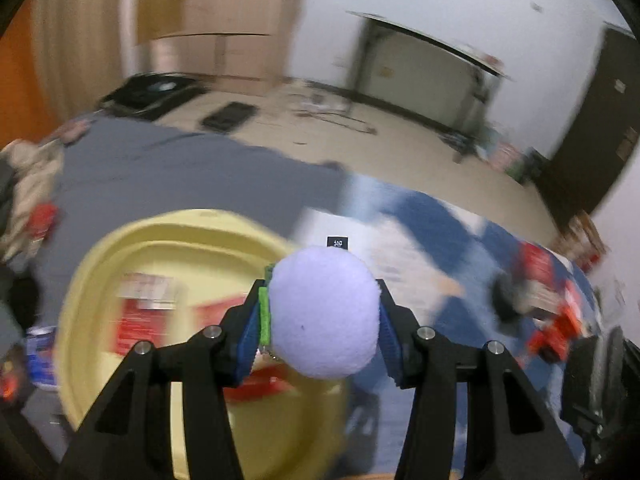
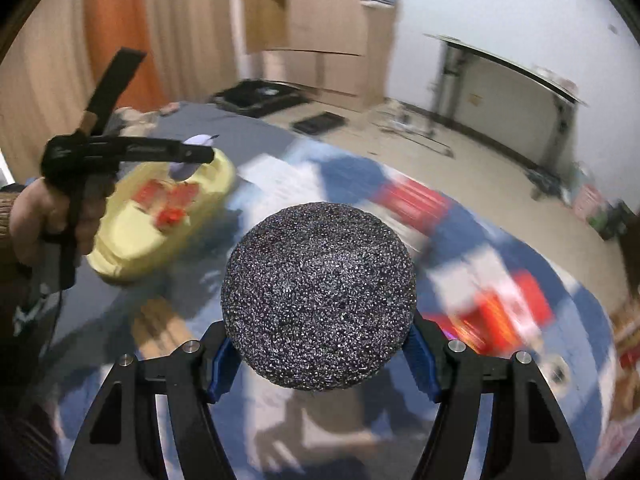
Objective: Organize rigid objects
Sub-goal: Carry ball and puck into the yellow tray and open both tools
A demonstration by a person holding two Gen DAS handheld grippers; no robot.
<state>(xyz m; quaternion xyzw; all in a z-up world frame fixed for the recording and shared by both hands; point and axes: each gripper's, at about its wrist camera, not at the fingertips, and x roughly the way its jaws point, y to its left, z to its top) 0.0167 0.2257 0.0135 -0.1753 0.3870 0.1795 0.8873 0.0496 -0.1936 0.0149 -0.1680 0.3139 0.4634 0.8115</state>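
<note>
My left gripper [image 1: 320, 320] is shut on a pale purple ball [image 1: 324, 312] with a green part at its left side, held above the right rim of a yellow tub [image 1: 92, 280]. The tub holds red and white boxes [image 1: 140, 316]. My right gripper [image 2: 318, 344] is shut on a black glittery ball [image 2: 318, 296], held above the blue and white cloth [image 2: 500, 240]. In the right wrist view the left gripper [image 2: 192, 148] hangs over the yellow tub [image 2: 132, 248], with the purple ball [image 2: 198, 140] just showing.
Red boxes [image 2: 500, 308] lie on the blue and white cloth [image 1: 432, 216] to the right. A grey sheet [image 1: 168, 168] covers the far side. Red items [image 1: 556, 320] sit at the right edge. Beyond are a floor, wooden cabinets [image 2: 320, 20] and a desk [image 2: 512, 92].
</note>
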